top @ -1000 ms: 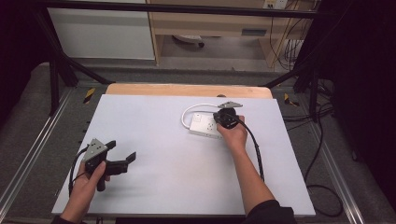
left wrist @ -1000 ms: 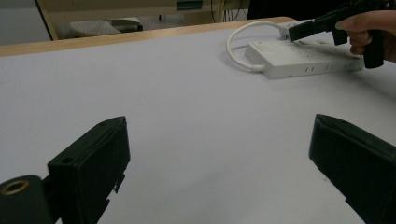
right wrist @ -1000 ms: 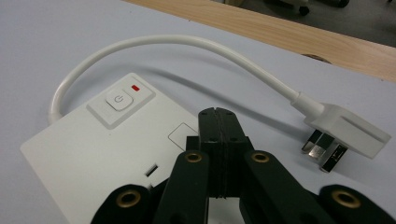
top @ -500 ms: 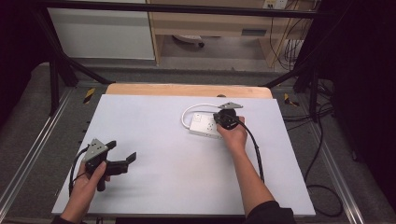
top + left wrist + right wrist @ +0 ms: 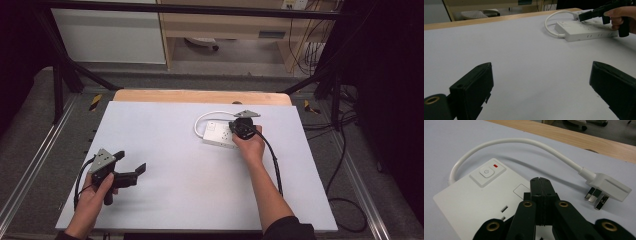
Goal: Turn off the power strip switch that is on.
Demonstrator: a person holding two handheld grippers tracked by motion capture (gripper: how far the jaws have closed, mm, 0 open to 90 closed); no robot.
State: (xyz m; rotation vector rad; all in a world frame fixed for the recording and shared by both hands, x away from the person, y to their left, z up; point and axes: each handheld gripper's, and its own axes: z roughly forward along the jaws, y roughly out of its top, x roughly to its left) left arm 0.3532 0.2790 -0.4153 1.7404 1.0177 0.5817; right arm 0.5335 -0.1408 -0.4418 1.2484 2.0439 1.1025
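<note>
White tabletop (image 5: 165, 200) fills most of what we see, with a wooden edge at its far side and dark floor, cables and a shelf beyond. On it, right of centre toward the far edge, lies our power strip (image 5: 218, 134), its short cord (image 5: 524, 142) looping round to a plug (image 5: 607, 187) that rests on the table beside it, prongs bare. We hold the right gripper (image 5: 540, 181) with its jaws pressed together, empty, the tip hovering over the strip's face just short of the power button (image 5: 486, 172), next to which a small red mark (image 5: 495, 166) shows; whether the tip touches the casing we cannot tell. We judge the step in hand to be pressing that button with the closed tip. The next move calls for a short advance toward the button and a straight push down, gentle enough that the light strip does not slide or tip. Our left gripper (image 5: 131, 165) waits near the table's left front, well apart from the strip, jaws wide with nothing between them. Against the earlier frames we see no difference: both hands and the strip sit where they were.
</note>
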